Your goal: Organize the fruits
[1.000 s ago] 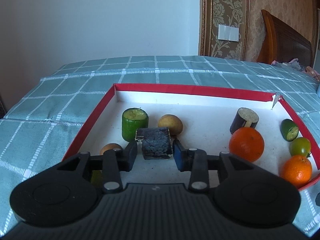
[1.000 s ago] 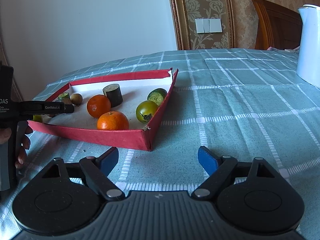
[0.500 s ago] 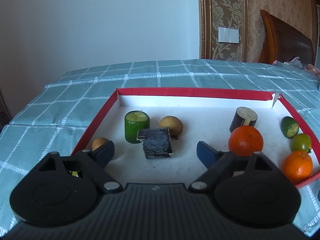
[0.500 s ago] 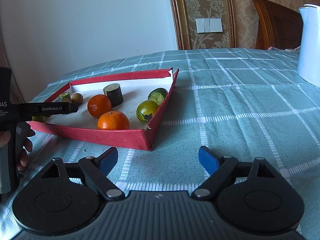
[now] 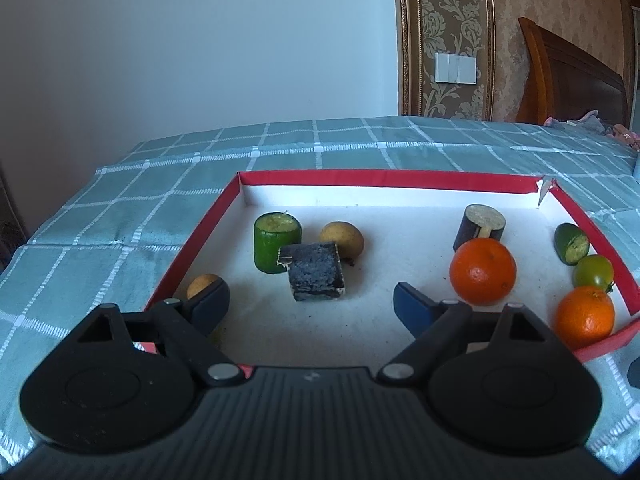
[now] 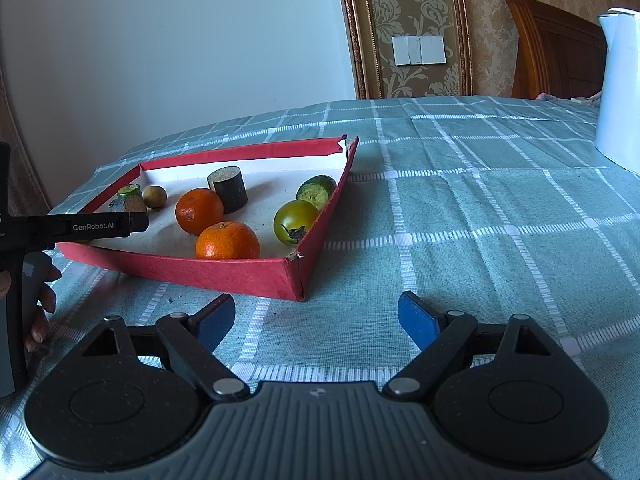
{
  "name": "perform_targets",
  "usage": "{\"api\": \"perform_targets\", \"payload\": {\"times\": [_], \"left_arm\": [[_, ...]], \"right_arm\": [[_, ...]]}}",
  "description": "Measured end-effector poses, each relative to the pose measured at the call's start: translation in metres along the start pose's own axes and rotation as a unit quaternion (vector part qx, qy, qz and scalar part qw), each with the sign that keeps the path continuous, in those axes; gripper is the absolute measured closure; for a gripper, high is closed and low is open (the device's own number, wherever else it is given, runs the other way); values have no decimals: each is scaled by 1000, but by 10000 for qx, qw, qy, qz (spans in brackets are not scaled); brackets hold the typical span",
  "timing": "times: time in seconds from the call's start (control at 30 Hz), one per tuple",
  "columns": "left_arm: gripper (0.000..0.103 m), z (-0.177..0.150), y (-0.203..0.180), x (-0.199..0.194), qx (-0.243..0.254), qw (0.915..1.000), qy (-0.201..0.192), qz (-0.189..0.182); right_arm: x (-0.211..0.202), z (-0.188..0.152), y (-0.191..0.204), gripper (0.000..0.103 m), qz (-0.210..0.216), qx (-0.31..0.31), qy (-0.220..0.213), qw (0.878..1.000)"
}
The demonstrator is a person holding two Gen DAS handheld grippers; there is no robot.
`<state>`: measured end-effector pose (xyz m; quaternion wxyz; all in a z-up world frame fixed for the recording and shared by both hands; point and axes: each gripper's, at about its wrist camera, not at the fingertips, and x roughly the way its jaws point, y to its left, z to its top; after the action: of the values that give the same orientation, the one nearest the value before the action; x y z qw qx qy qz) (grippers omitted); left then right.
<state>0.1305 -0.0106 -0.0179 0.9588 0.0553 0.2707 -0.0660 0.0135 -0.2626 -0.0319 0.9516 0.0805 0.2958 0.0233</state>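
A red-rimmed white tray [image 5: 384,179] [image 6: 240,276] holds the fruit. In the left wrist view a dark blue-grey block [image 5: 316,272] lies beside a green cylinder [image 5: 277,242] and a brown round fruit [image 5: 342,238]. Two oranges [image 5: 483,271] [image 5: 584,317], a green tomato [image 5: 593,272], a dark cylinder [image 5: 479,227] and a cut green piece [image 5: 571,243] sit on the right. My left gripper [image 5: 310,306] is open and empty, just short of the block. My right gripper [image 6: 316,318] is open and empty over the cloth, in front of the tray.
A small brown fruit [image 5: 202,285] lies by the tray's near left wall. A teal checked cloth [image 6: 480,216] covers the table. A white kettle [image 6: 618,92] stands at the far right. The left gripper's body [image 6: 80,228] and the hand show at the right view's left edge.
My left gripper let go of the dark block, opened wide and drew back and up. The block now rests in the tray. My right gripper has not moved.
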Motion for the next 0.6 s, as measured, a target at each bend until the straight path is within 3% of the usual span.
{"api": "perform_targets", "payload": {"times": [0.33,0.6], "left_arm": [[8,-8,1,-35,-108,9999,-95,34],[0,-18,16,-80,-651,9977,-169,-65]], "right_arm": [[0,0,0,14,-4,1,0,10000],[0,0,0,14,-1,5,0,10000]]}}
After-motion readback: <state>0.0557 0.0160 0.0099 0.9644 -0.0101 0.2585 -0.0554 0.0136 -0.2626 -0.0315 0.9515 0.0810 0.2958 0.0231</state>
